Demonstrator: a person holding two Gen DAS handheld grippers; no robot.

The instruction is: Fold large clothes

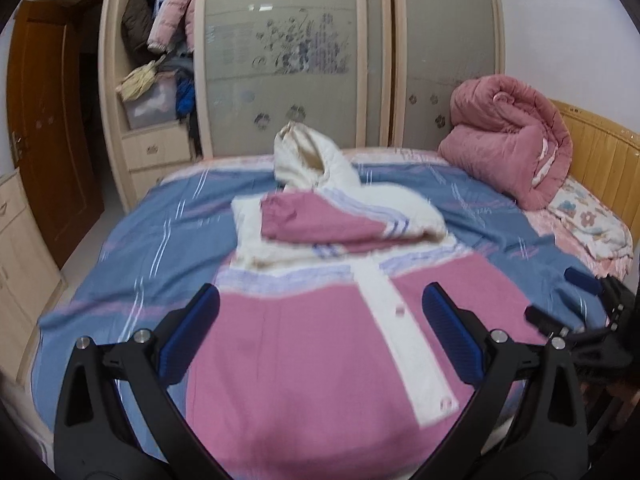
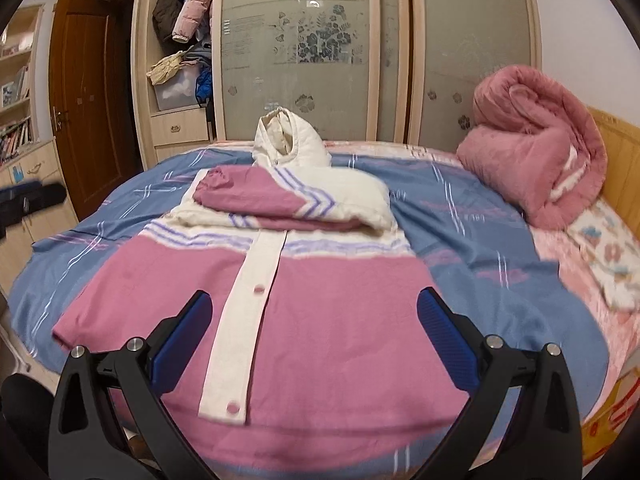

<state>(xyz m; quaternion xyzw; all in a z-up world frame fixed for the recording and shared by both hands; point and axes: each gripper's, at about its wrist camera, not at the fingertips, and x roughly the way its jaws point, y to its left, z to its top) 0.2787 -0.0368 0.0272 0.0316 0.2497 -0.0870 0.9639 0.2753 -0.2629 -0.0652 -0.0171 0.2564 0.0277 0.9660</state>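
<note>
Both claws, left (image 1: 320,312) and right (image 2: 314,320), hover wide open and empty over the hem of the jacket (image 2: 304,312), flat on the bed (image 2: 472,216). Sleeves (image 2: 272,200) are folded across the chest; body and hood (image 2: 286,140) still need folding.

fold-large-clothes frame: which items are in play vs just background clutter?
In play:
- pink and white hooded jacket, spread front-up, sleeves folded across the chest
- left gripper, open, empty
- right gripper, open, empty
- blue bedsheet as work surface

Background:
- rolled pink quilt
- floral pillow
- wardrobe with hanging coats
- brown door
</note>
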